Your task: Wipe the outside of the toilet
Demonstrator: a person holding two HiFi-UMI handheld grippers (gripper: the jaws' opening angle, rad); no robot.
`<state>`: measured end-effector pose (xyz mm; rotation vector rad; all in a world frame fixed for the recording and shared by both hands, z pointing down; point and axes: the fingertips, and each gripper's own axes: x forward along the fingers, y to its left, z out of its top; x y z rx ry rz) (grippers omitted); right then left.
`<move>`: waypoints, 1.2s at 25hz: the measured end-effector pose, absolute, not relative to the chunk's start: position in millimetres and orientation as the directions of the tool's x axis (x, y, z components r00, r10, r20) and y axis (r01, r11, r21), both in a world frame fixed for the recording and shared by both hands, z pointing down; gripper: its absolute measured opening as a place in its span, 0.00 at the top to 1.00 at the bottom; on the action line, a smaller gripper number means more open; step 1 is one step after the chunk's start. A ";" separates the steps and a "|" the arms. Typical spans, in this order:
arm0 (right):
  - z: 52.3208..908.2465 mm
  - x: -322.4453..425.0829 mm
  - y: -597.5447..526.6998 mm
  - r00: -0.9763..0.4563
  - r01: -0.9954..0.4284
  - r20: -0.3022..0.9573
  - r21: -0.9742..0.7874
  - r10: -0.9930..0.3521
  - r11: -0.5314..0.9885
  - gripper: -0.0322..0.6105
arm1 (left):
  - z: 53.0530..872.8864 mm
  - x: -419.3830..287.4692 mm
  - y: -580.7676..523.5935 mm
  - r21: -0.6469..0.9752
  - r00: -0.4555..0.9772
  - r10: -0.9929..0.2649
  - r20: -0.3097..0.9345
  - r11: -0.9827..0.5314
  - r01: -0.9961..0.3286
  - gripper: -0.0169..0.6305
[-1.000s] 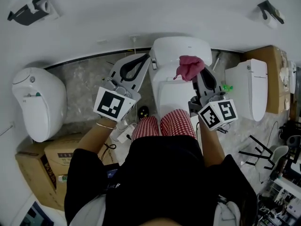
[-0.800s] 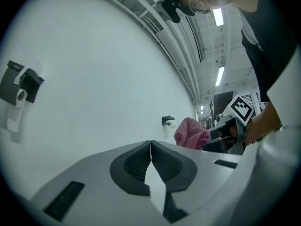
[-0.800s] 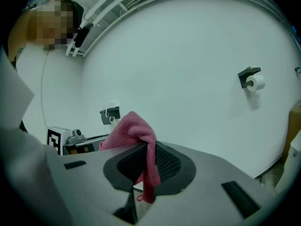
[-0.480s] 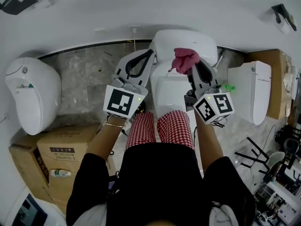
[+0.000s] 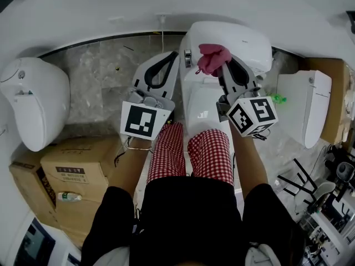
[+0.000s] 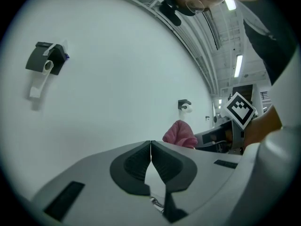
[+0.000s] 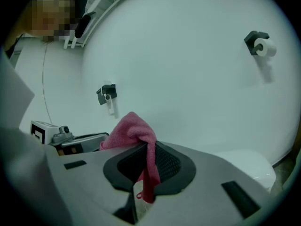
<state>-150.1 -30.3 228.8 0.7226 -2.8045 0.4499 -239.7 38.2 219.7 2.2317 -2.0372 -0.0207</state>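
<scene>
head view, looking down: the person stands at the near end of the toilet [image 5: 244, 37], with both tools reaching toward its far end by the wall. the right gripper [image 5: 221, 66] has its jaws closed on one fold of the pink cloth [image 5: 213, 57]. the cloth bunches above the tips and hangs a short tail down between the pads (seen best in the right gripper view, cloth [image 7: 129, 131], gripper [image 7: 148, 149]). pinching a single fold probably leaves a loose wad free as the wiping face. the cloth sits over the toilet's far top; whether it touches cannot be told. the left gripper [image 5: 175, 57] [image 6: 150, 146] is pressed shut on nothing, just left of the toilet and apart from the cloth, seemingly kept clear of the wiping path.
</scene>
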 end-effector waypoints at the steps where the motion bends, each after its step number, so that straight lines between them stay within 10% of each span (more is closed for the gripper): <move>1: 233.7 -152.5 -33.2 -0.858 -0.496 0.281 -0.237 -0.430 0.835 0.86 | 222.7 -241.0 36.2 0.093 0.085 -0.994 0.070 -0.079 -0.993 0.96; 30: 373.8 -221.4 -125.3 -0.662 -0.338 0.675 0.121 -0.327 0.933 0.86 | 281.2 -225.0 19.5 0.171 0.061 -0.991 0.115 -0.040 -0.984 0.96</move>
